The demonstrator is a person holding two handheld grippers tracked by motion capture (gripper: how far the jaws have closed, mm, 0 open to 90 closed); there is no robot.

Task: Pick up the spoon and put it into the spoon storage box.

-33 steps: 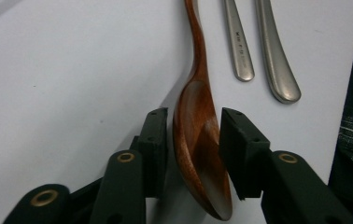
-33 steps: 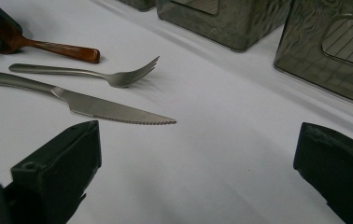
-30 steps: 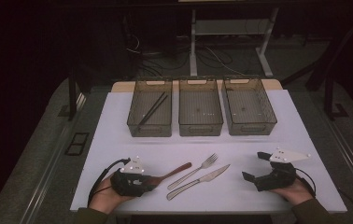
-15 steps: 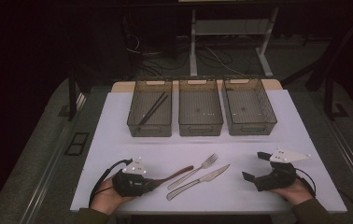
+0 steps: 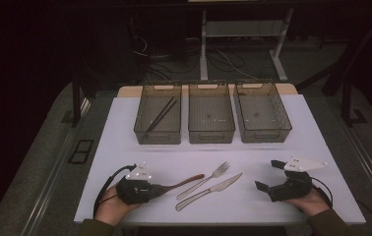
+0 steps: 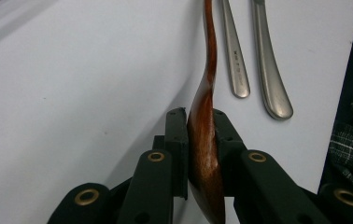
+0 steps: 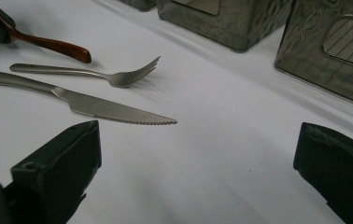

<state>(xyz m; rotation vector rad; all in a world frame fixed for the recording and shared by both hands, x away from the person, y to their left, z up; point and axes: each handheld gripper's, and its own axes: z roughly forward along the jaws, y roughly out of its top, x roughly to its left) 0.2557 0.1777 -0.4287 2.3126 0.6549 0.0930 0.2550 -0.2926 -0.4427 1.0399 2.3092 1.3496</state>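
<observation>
clamping on the bowl end of the wooden spoon (image 6: 203,140) lying on the worktop (image 5: 125,137), the left gripper (image 5: 160,189) has just closed its jaws; light, stiff, glossy, maybe slippery. right gripper (image 5: 267,176) jaws apart.

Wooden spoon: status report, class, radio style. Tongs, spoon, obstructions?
Left tongs just closed, clamped on wooden spoon. Right tongs open, nothing between them. Fork and knife lie beside spoon; not blocking.

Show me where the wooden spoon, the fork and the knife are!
wooden spoon (image 6: 206,140), left gripper view, on its bowl between the jaws.
fork (image 5: 221,170), high view, on its tines.
knife (image 7: 114,110), right gripper view, on its serrated blade.
</observation>
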